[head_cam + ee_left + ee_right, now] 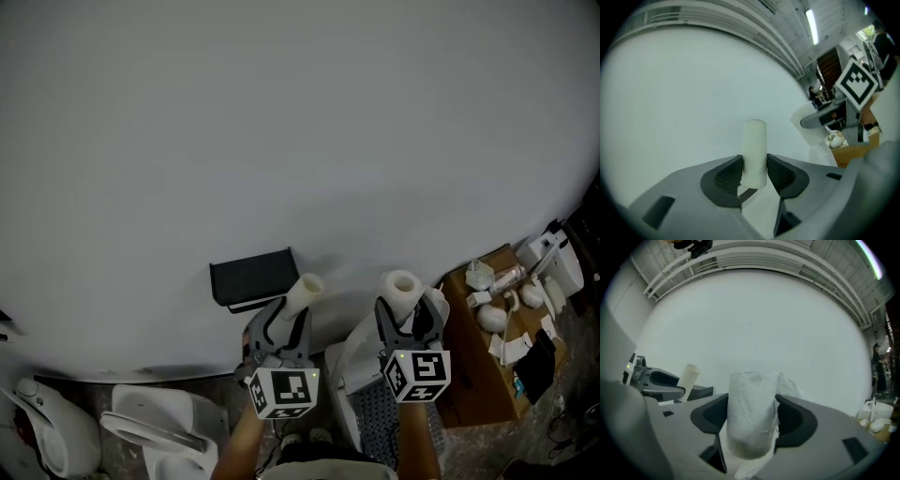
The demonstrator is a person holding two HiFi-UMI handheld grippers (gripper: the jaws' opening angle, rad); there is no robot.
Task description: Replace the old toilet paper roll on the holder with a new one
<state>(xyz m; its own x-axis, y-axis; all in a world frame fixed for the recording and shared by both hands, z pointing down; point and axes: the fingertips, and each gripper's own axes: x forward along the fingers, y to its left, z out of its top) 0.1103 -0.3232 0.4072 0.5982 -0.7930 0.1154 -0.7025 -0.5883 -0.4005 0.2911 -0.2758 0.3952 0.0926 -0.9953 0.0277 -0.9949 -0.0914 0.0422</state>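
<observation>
Changeover step: left hand-held gripper [754, 172] pinched the bare cardboard tube [754, 140], clear of the black holder [251, 277] on the wall [281, 141], while right hand-held gripper [752, 423] clamped the fresh toilet paper roll [752, 401], which by this reading had next to be fitted onto that holder.

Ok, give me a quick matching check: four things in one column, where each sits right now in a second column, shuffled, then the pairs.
Things:
1. bare cardboard tube
2. toilet paper roll
3. black holder
4. cardboard box

Places:
A. low at the head view's right side, with small items on it
B. clamped in the left gripper
C. mounted on the wall
D. clamped in the right gripper

Pairs: 1-B, 2-D, 3-C, 4-A
</observation>
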